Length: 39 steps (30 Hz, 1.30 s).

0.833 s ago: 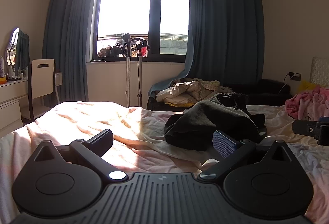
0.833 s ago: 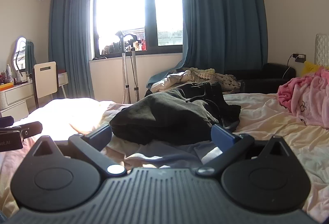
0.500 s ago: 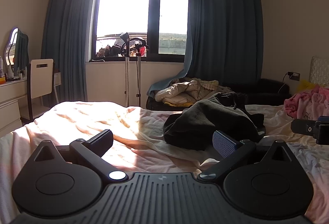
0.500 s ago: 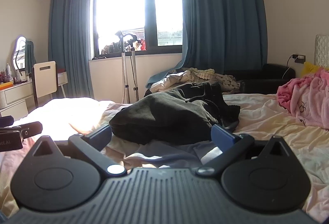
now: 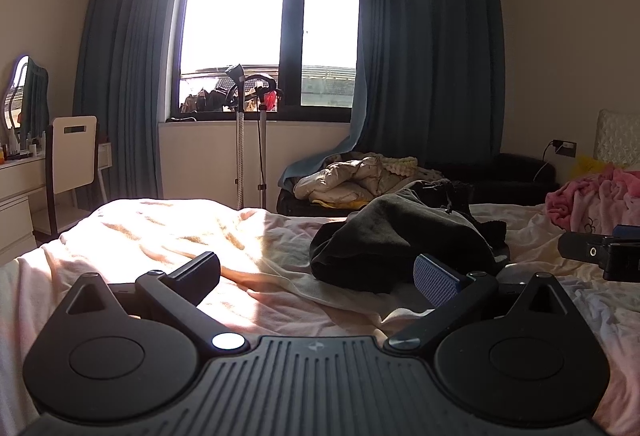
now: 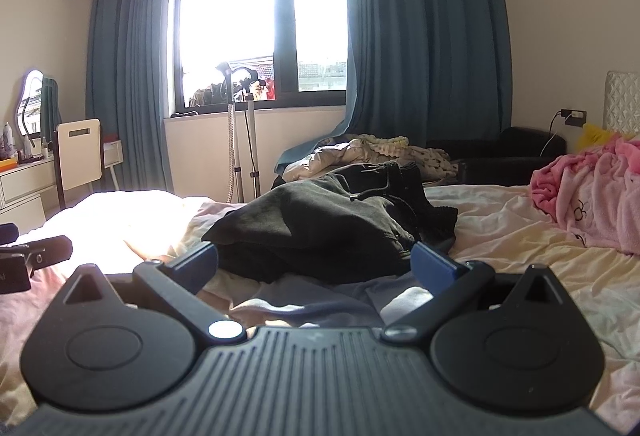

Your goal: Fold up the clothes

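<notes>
Sunlit bed fills the foreground, dark garment bunched at its middle. Left gripper, spread wide and empty, has the heap at two o'clock; right gripper, equally wide, faces it at twelve, just beyond the fingertips. Best to seek a hem or corner first.
</notes>
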Tool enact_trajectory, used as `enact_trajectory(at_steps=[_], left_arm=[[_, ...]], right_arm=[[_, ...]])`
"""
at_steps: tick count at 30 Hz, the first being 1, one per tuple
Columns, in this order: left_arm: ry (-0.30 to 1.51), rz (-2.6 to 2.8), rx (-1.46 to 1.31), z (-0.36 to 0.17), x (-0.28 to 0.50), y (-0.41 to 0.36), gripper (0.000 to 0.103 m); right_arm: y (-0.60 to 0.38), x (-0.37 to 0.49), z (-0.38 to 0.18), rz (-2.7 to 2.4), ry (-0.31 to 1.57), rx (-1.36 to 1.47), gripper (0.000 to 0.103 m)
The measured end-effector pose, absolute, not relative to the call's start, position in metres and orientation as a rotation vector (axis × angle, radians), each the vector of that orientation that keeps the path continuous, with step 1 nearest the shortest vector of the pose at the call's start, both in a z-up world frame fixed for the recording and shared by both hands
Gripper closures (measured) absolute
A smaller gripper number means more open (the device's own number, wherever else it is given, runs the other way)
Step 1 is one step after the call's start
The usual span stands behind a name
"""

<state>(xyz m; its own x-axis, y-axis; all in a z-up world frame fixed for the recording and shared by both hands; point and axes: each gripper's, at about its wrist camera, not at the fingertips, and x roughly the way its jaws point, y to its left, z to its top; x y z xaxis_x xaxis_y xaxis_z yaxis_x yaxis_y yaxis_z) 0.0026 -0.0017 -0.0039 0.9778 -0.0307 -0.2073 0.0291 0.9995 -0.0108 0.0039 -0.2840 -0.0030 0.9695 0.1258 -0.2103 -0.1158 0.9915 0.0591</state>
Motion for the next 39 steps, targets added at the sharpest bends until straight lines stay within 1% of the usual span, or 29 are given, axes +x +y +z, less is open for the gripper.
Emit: enact_trajectory(at_steps=[29,39], left_arm=[[0.225,-0.030,0.001,-0.002,0.001,-0.005,0.000],[0.215,-0.045,0.043,0.004,0.014,-0.014,0.000]], right_arm=[[-0.286,0.004,-0.002,0.095,0.208,0.052,0.000],[-0.293,0.007,-0.004,0.039,0.222,0.060,0.000]])
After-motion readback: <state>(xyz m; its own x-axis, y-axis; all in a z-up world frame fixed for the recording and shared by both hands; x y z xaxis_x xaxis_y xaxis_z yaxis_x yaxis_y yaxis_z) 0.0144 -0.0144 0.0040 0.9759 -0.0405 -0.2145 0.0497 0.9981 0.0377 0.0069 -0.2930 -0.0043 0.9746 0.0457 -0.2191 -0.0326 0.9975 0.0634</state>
